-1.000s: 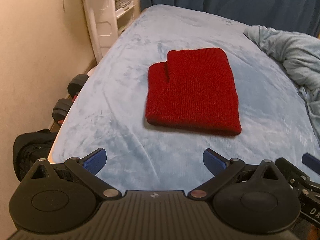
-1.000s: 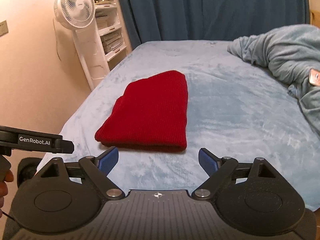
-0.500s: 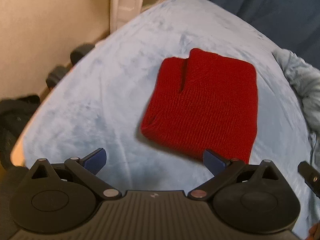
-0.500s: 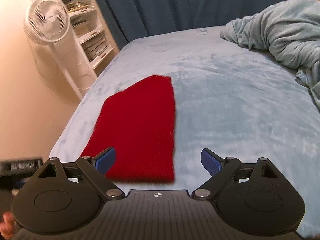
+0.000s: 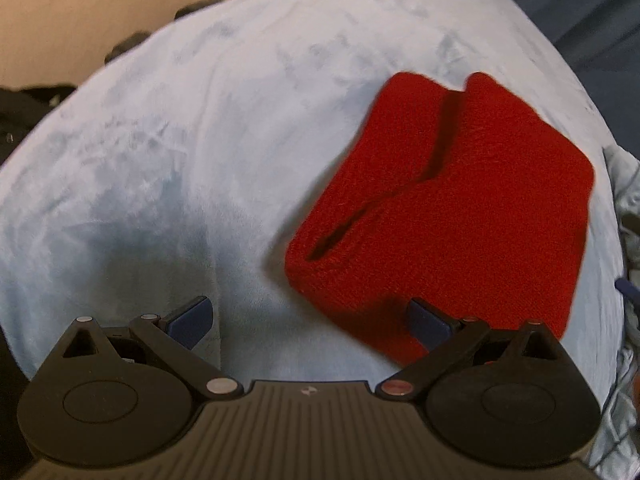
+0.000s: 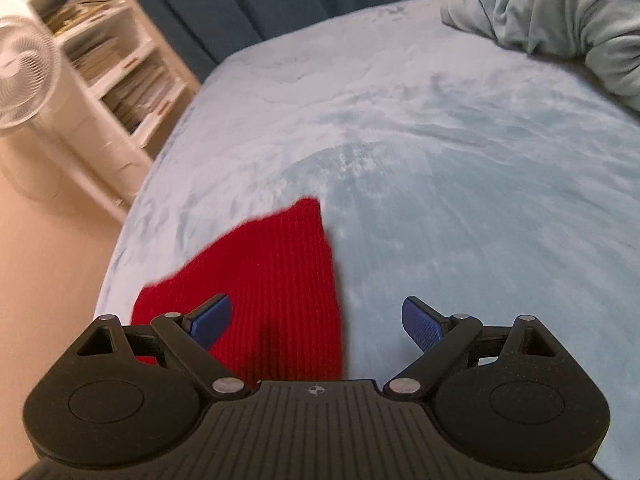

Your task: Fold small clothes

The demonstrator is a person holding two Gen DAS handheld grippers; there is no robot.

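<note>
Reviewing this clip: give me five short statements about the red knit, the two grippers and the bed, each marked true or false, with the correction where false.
1. The left gripper is open and holds nothing. True.
2. The right gripper is shut on the red knit garment. False: its jaws stand wide apart, and the garment lies on the bed under them, ungripped.
3. The garment lies folded on the pale blue bed cover, with a layer edge showing across its top. True.
4. The crumpled blanket covers part of the garment. False: it lies apart, at the far right of the bed.
5. A white fan stands on the bed. False: it stands off the bed, beside the white shelf unit.
</note>
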